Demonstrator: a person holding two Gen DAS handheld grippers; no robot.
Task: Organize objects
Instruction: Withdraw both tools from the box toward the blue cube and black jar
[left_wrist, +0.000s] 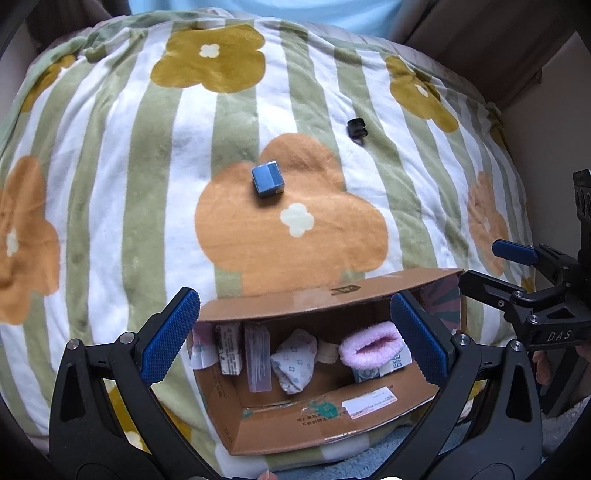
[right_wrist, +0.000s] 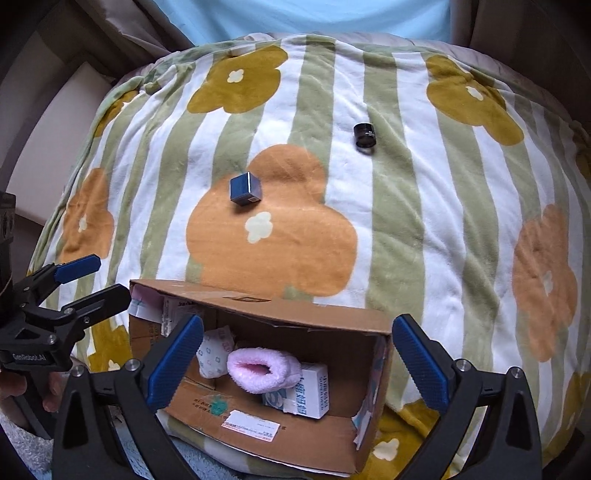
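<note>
A bed covered by a striped blanket (left_wrist: 122, 192) with large flower shapes fills both views. At the near edge sits an open cardboard box (left_wrist: 314, 413).

Going left to right: the left gripper (left_wrist: 295, 334) hovers at the near left, above the box, its two blue-padded fingers (left_wrist: 168, 332) spread wide with nothing between them. Inside the box, from left to right, are a small white packet, a clear plastic case (left_wrist: 257, 360), a white patterned pouch (left_wrist: 295, 360), a fluffy pink sock (left_wrist: 369, 345) and a white carton with blue print (right_wrist: 303, 393).

Further away, roughly in the middle of the bed, a small blue box (left_wrist: 267, 180) lies on an orange flower. To its right and further off, well apart from it, lies a small black cylinder (left_wrist: 355, 128) on a white stripe. Both are still outside the cardboard box.

The right gripper (right_wrist: 297, 356) hovers at the near right over the box, also spread wide and holding nothing.

Judging by this, the sorting is partly done: several things are packed and two remain loose. The step in hand appears to be the pause between placing and fetching. The next move likely calls for reaching away across the blanket to one loose item, probably the blue box, which is closer, closing the fingers on its flat sides, and carrying it back to the cardboard box.
</note>
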